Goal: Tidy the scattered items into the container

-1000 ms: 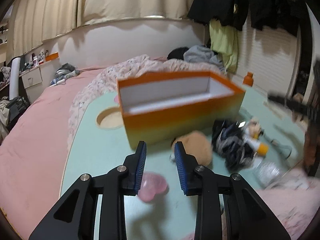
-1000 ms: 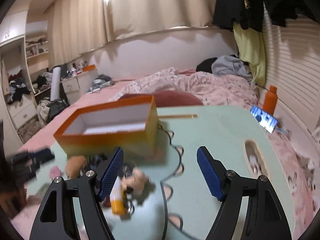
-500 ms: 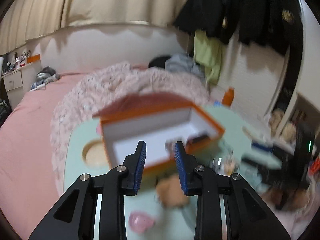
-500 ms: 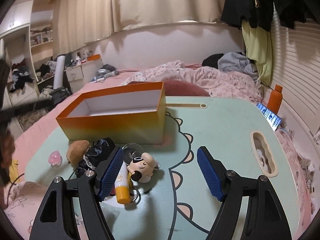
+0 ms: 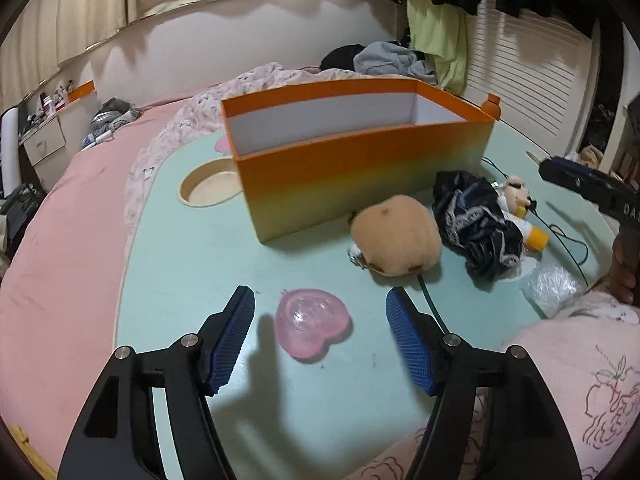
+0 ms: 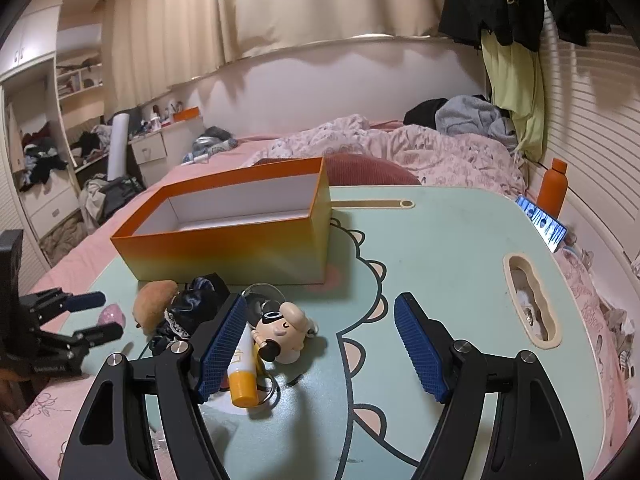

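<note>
The left gripper (image 5: 320,334), jaws opening, straddles a glossy translucent pink heart (image 5: 310,322) untouched; the right gripper (image 6: 320,346) gapes empty beside a matte orange cardboard box (image 6: 224,236).

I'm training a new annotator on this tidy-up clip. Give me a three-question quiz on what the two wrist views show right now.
1. True or false: the orange box already holds the pink heart-shaped piece.
2. Which item lies nearest the box's front wall? A) brown plush B) yellow-capped tube C) heart piece
3. Fill in: between the left tool's blue pads lies the ____, untouched.

Key
1. False. The heart lies on the green table; the visible part of the box looks empty.
2. A.
3. Heart piece. The jaws are opening around it; the right tool is open over bare table.
</note>
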`<state>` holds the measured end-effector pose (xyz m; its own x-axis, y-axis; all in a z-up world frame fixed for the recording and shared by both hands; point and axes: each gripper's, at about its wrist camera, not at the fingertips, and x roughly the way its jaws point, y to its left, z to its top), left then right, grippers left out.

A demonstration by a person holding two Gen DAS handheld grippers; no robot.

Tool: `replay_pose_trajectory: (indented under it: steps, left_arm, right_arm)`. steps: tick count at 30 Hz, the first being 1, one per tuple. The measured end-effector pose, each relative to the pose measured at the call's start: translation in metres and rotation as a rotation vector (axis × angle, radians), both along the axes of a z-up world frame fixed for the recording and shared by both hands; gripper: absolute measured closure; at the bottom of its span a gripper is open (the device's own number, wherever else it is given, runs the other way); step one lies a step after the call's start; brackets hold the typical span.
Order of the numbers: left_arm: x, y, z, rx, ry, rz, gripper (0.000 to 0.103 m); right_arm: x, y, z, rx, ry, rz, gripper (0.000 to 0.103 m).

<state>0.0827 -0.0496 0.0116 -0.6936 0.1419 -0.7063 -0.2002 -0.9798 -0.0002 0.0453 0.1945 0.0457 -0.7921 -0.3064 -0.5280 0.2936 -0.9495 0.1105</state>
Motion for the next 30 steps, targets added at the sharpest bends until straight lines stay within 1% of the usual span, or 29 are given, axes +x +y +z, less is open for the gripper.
replay_pose_trajectory:
  steps: [1,2,3,4,8,11,16,19,22,25,27,30]
  left_arm:
    - [-0.001,0.001,-0.003,-0.006,-0.016,-0.002,0.034]
    - [-0.002,0.002,-0.005,-0.008,-0.025,-0.003,0.038]
    - [-0.001,0.002,-0.005,0.004,-0.022,-0.007,0.045]
    - [-0.001,0.001,-0.004,0.009,-0.013,-0.004,0.063]
    - [0.0,0.005,-0.002,0.0,-0.003,-0.011,0.064]
    - [-0.001,0.007,0.009,-0.001,0.028,-0.022,0.064]
    - [-0.012,0.008,0.045,0.054,0.118,-0.028,0.063]
    - [-0.028,0.013,0.07,0.054,0.182,-0.033,0.063]
    - [-0.053,0.018,0.088,0.047,0.212,-0.033,0.063]
    - [-0.084,0.02,0.091,0.065,0.204,-0.038,0.063]
    - [-0.104,0.021,0.087,0.084,0.172,-0.046,0.063]
    - [-0.126,0.022,0.076,0.088,0.129,-0.035,0.063]
  right_arm:
    - [0.0,0.0,0.0,0.0,0.0,0.0,0.027]
    - [0.0,0.0,0.0,0.0,0.0,0.001,0.027]
    - [0.0,0.0,0.0,0.001,0.0,0.0,0.027]
    - [0.0,0.0,0.0,0.001,-0.002,0.0,0.027]
    - [0.0,0.001,-0.001,-0.001,-0.004,0.0,0.027]
    - [-0.001,0.001,-0.001,0.001,-0.003,0.001,0.027]
    - [-0.001,0.001,-0.001,0.001,-0.005,0.001,0.027]
    - [-0.001,0.001,-0.002,-0.001,-0.005,0.0,0.027]
    - [-0.001,0.002,-0.003,0.0,-0.007,0.0,0.026]
    - [-0.002,0.002,-0.002,0.0,-0.006,0.001,0.026]
    - [-0.001,0.002,-0.003,-0.001,-0.007,0.0,0.026]
    - [-0.001,0.001,-0.006,-0.003,-0.012,-0.003,0.026]
